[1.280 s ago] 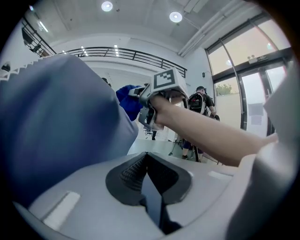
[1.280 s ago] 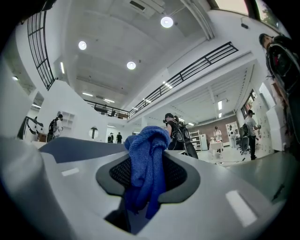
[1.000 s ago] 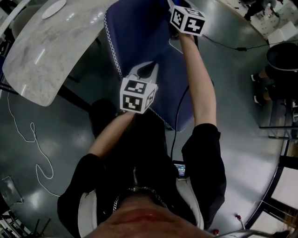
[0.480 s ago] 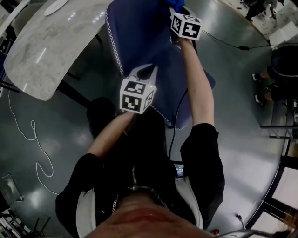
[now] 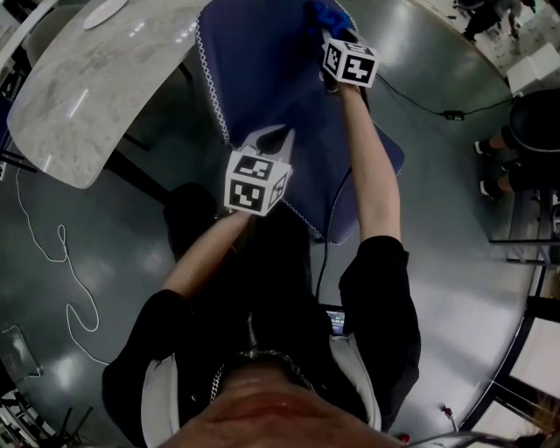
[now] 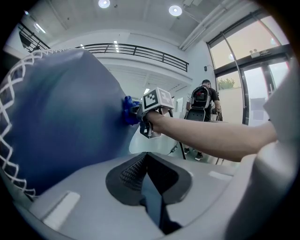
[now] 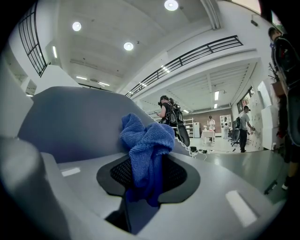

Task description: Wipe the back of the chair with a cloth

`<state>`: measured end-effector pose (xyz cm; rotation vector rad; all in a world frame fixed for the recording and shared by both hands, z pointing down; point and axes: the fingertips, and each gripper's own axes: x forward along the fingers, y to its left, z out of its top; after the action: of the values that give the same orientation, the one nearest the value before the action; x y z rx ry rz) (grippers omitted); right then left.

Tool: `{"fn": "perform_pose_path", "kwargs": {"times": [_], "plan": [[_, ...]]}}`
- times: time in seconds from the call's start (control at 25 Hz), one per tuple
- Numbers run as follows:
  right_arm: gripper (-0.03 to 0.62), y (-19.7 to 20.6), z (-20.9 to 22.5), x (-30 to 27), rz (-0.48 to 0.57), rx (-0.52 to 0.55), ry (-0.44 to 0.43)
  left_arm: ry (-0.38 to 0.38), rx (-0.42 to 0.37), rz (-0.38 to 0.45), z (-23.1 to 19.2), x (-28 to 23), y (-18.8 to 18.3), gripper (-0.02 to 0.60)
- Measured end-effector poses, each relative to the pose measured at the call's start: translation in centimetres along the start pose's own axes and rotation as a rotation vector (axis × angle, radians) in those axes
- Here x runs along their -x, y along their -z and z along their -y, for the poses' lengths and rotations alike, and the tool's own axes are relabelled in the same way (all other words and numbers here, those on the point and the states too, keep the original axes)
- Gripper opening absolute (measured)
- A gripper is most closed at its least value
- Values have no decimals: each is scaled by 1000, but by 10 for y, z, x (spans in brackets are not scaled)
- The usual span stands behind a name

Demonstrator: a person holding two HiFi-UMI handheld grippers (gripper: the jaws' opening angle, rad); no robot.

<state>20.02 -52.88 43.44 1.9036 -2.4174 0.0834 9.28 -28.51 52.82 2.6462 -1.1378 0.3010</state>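
Note:
A blue chair [image 5: 262, 70] with white zigzag stitching along its edge fills the top middle of the head view. My right gripper [image 5: 331, 35] is at the far upper part of the chair back, shut on a crumpled blue cloth [image 5: 331, 16] that presses against the fabric. In the right gripper view the cloth [image 7: 147, 145] bulges out of the jaws in front of the chair back [image 7: 79, 117]. My left gripper [image 5: 267, 140] sits lower, at the chair's stitched edge, with a thin dark-blue strip of the chair between its closed jaws [image 6: 150, 187]. The left gripper view also shows the cloth [image 6: 129, 110] on the chair [image 6: 61, 117].
A marble-topped table [image 5: 87, 96] with a white plate [image 5: 101, 16] stands to the left of the chair. A white cord [image 5: 61, 254] loops on the grey floor at left; a black cable [image 5: 411, 83] runs right. A dark bin [image 5: 534, 105] stands far right. People [image 7: 171, 112] stand in the hall.
My right gripper has slid the cloth farther up the chair back, away from me. The left gripper has stayed almost where it was.

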Motion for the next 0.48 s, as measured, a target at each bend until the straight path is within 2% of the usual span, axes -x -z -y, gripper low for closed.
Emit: {"fn": "perform_pose_path", "kwargs": {"times": [0.48], "plan": [[120,37,11,3,-33,-52,8,-4,-8,-30,8,-5,17,2]]}}
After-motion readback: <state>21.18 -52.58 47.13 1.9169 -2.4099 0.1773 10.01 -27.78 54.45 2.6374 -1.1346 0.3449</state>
